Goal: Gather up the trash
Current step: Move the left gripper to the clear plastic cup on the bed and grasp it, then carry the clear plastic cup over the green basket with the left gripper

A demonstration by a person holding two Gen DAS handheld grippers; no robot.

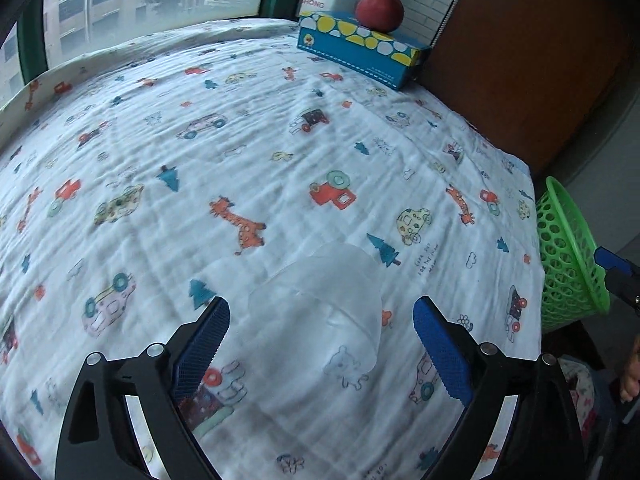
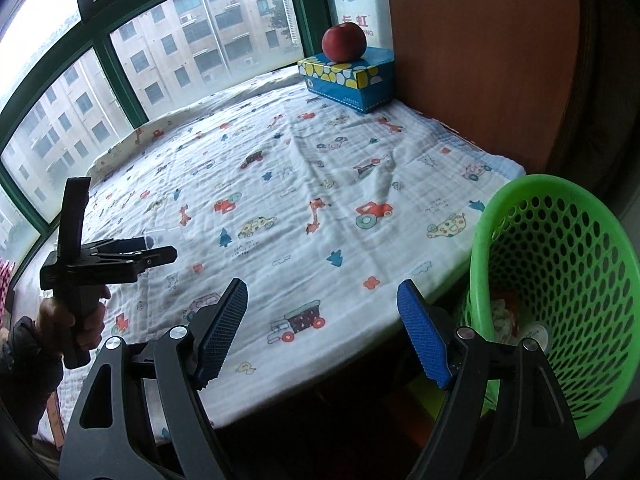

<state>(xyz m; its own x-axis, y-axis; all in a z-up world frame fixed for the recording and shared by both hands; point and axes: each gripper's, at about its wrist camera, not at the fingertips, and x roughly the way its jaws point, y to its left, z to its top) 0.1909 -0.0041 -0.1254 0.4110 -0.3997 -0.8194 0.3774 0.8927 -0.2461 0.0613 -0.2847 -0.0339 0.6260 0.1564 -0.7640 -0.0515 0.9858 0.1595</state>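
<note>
A clear plastic cup (image 1: 320,308) lies on its side on the printed cloth (image 1: 200,140). My left gripper (image 1: 322,304) is open just above it, one blue pad on each side, and neither pad touches the cup. From the right wrist view the left gripper (image 2: 160,250) hangs low over the cloth's left part, held by a hand (image 2: 64,320). My right gripper (image 2: 322,285) is open with nothing between its fingers, over the cloth's near edge beside the green basket (image 2: 560,264). Crumpled trash (image 2: 508,316) lies inside the basket.
A blue tissue box (image 1: 360,48) with a red apple (image 1: 380,6) on top stands at the far corner against the brown panel (image 1: 520,60). Windows run along the far side. The green basket (image 1: 568,256) hangs off the cloth's right edge.
</note>
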